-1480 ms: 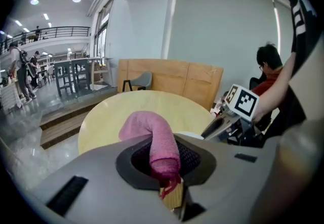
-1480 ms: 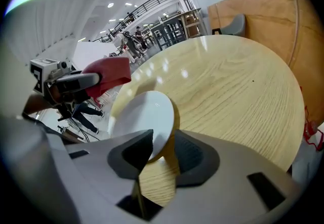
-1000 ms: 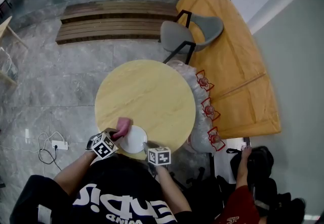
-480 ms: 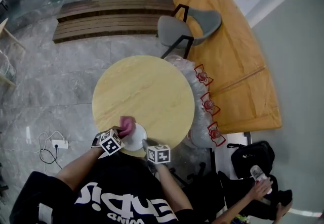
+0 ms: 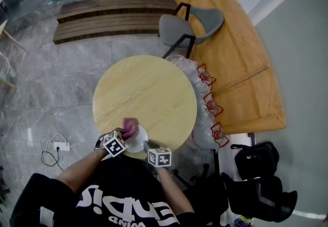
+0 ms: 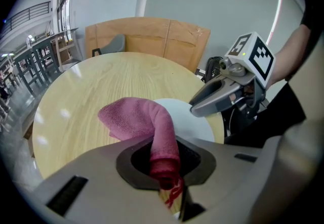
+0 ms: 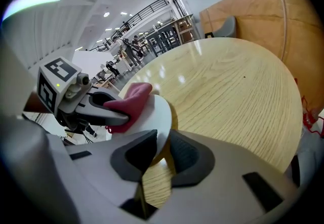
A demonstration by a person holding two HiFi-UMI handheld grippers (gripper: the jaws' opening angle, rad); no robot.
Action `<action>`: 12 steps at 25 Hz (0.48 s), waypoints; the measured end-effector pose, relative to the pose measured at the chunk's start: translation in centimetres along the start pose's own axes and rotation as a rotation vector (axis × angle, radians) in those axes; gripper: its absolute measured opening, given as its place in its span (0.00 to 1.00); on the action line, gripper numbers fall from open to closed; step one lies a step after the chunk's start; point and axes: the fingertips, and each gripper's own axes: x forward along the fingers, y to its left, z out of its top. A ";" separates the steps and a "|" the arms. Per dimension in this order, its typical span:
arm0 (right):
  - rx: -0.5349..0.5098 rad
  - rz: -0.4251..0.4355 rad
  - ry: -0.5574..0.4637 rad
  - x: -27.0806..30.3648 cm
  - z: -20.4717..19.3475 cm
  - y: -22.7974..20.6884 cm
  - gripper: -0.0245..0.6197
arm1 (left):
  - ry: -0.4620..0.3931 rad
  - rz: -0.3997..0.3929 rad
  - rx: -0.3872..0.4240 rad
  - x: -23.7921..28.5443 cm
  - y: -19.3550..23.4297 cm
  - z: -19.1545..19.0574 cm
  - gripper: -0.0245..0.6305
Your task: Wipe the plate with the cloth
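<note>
The plate is round and plain white, and it sits at the near edge of the round wooden bench. The cloth is pink and bunched, lying over the plate's left rim. There is one plate and one cloth. The left hand-held gripper is clamped on a rolled end of the cloth. The right hand-held gripper has just been closing its jaws, which pinch the plate's near rim.

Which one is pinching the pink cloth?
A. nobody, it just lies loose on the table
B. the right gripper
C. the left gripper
C: in the left gripper view the pink cloth runs down between the jaws of the left gripper, which are clamped on its bunched end.
</note>
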 end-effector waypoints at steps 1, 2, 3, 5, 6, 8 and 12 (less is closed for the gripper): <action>0.001 -0.001 0.000 0.0 0.0 0.0 0.18 | 0.000 -0.001 -0.001 0.1 -0.1 0.1 0.12; 0.003 -0.002 0.001 0.0 0.0 0.0 0.18 | -0.001 -0.003 -0.003 0.1 -0.2 0.1 0.12; 0.005 -0.002 0.001 0.0 0.0 0.0 0.18 | -0.002 -0.004 -0.004 0.2 -0.3 0.2 0.12; 0.011 -0.002 0.001 0.1 0.0 0.0 0.18 | -0.005 -0.009 -0.004 0.4 -0.5 0.3 0.12; 0.014 -0.003 -0.001 0.1 0.0 -0.1 0.18 | -0.006 -0.011 -0.004 0.5 -0.6 0.4 0.12; 0.016 -0.006 -0.003 0.1 -0.1 -0.1 0.18 | -0.007 -0.019 -0.006 0.8 -0.9 0.6 0.12; 0.012 -0.012 -0.006 0.1 -0.1 -0.1 0.18 | -0.014 -0.036 -0.025 1.1 -1.4 1.1 0.12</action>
